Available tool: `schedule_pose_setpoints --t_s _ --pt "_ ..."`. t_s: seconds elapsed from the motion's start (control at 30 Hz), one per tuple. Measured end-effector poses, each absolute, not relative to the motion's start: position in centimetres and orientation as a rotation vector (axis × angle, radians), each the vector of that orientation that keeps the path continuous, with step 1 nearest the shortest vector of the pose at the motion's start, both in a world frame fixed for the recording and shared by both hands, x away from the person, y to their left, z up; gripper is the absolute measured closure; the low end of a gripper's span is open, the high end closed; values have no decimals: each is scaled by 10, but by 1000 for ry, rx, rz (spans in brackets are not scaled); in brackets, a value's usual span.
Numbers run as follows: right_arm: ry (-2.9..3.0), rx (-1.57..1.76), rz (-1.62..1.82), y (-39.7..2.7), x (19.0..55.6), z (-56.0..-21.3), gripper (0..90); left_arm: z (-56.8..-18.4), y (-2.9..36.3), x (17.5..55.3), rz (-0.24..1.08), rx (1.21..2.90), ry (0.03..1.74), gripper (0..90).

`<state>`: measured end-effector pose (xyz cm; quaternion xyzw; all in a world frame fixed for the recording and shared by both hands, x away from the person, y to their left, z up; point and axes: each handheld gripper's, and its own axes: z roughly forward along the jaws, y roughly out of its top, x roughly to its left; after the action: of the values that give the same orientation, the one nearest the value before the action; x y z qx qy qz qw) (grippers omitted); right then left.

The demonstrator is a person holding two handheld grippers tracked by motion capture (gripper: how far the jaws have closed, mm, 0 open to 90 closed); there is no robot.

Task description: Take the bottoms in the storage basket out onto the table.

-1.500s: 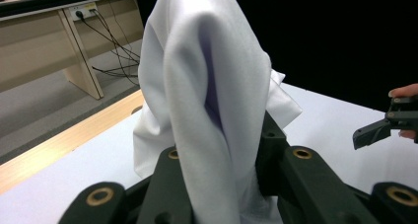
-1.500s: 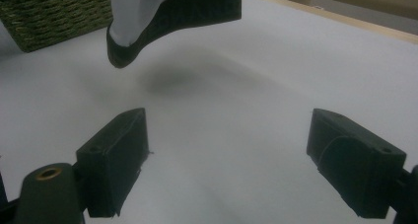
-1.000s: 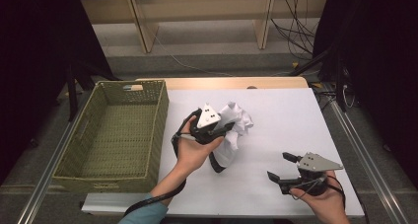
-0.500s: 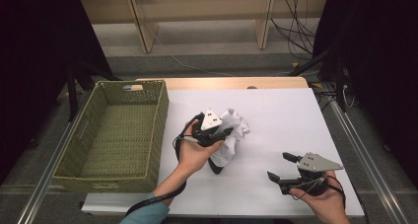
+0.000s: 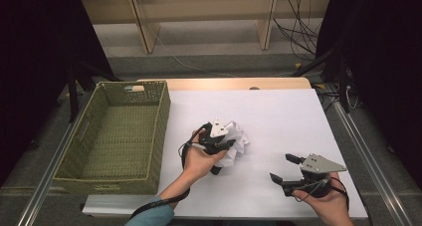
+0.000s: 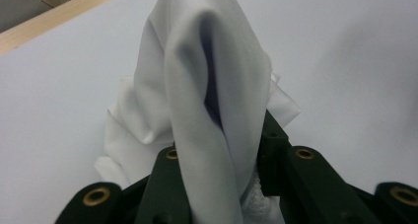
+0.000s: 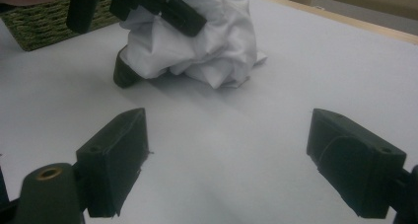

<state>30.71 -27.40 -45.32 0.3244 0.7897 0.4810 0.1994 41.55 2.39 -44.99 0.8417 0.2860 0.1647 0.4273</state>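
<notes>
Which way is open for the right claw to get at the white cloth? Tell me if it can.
Probably yes. The right claw stands open, and the bare white table lies between it and the white cloth. The left claw already grips the cloth's near side, so the side farther from the basket looks freest.

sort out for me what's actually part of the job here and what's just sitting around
In the job:
- white cloth, bunched on the table
- left gripper, shut on the cloth
- right gripper, open, apart from the cloth

Just there:
- green woven basket, empty, left of the white table top
- cables on the floor beyond
</notes>
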Motion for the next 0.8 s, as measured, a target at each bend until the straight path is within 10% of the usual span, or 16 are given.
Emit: schedule_pose_setpoints --t_s 0.8 --pt "2215 909 1342 -274 307 -453 170 -462 23 418 376 2131 759 652"
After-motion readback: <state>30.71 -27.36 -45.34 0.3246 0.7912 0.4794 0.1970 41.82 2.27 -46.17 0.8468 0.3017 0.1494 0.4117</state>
